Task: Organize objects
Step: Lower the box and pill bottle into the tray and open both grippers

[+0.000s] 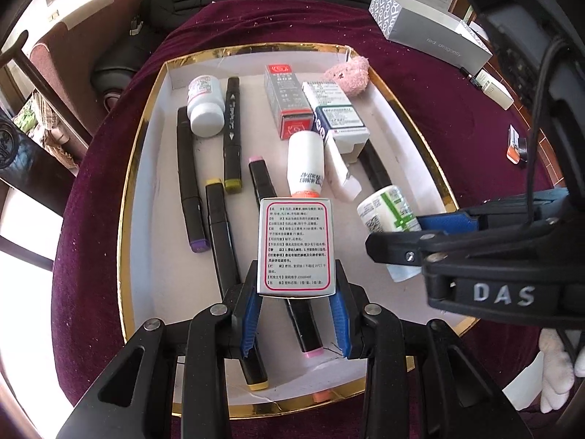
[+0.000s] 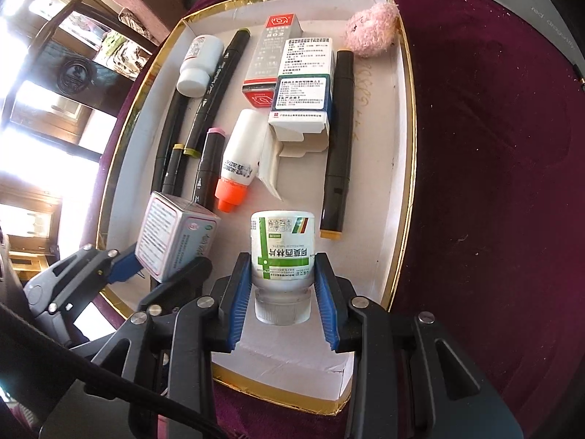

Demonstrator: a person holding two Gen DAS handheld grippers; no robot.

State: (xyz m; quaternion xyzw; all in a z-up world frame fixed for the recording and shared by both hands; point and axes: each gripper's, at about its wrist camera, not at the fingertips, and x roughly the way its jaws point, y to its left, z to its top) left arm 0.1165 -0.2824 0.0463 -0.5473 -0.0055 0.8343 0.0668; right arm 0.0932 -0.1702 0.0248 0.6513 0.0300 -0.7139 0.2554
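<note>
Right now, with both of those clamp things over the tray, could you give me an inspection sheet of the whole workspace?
Surface: maroon cloth under a gold-rimmed tray.
Job's things: small box in the left gripper; green-label bottle in the right gripper. Both are held above the tray floor.
Clutter: in the tray, black markers, a white bottle, an orange-capped bottle, two boxes, one with an open flap, and a pink plush. On the cloth, a grey box.
Grippers: blue fingers of each press its item.
Cables: black cable on the right gripper.
Surroundings: dark furniture, bright windows.
</note>
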